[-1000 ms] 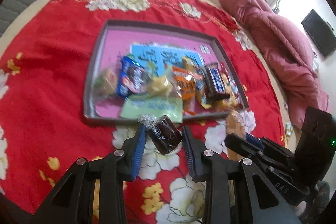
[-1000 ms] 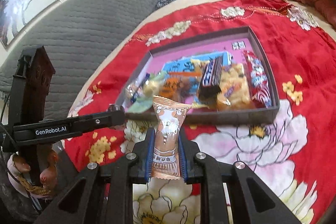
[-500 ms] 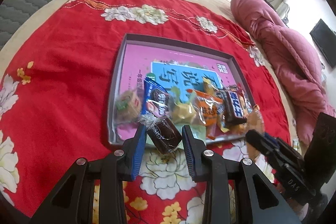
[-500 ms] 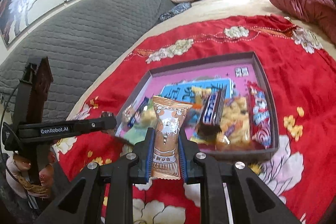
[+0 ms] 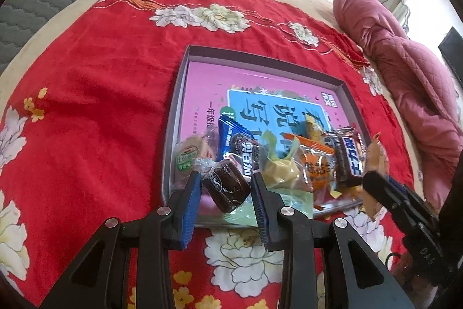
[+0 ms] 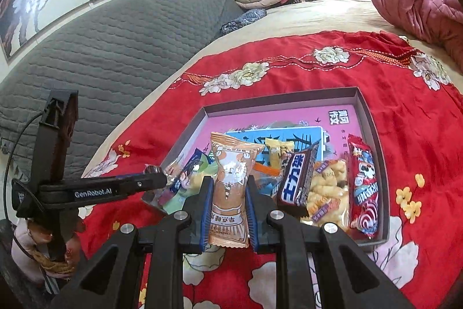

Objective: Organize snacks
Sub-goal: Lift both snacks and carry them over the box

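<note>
Your left gripper (image 5: 226, 187) clamps a dark round candy (image 5: 228, 187) over the tray's near left rim (image 5: 166, 161). Your right gripper (image 6: 228, 200) pinches an orange cat-print packet (image 6: 231, 187) upright at the near edge. Snacks crowd the near half; the far pink floor (image 5: 231, 83) lies open.

tray (image 5: 177, 118) far half bare (pink floor) | near half crowded: snacks (image 6: 327, 187)

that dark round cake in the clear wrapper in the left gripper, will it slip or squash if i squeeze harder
The dark cake looks soft, so squeezing harder would probably dent it. Its clear film looks glossy, so it may slide against the left gripper pads. It sits tilted between them, so it could twist.
</note>
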Available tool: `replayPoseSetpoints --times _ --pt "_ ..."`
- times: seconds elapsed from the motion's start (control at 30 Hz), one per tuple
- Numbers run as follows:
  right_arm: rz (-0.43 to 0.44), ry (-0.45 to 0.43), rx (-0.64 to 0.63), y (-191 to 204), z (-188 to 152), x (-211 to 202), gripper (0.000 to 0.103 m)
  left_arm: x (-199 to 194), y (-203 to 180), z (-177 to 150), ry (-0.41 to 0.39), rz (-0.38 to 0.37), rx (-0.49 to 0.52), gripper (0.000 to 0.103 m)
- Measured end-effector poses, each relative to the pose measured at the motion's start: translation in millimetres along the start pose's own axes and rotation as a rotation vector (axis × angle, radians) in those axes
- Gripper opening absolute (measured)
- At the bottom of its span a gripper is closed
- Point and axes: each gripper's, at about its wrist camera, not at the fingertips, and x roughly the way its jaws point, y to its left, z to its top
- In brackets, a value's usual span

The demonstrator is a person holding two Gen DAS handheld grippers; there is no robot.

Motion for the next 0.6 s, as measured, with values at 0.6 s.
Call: replayPoseSetpoints --times 0.6 --pt "-0.052 0.027 0.008 -8.8 5.9 28.3 0.022 10.1 -6.2 6.5 -0.008 0.003 0.011 0.036"
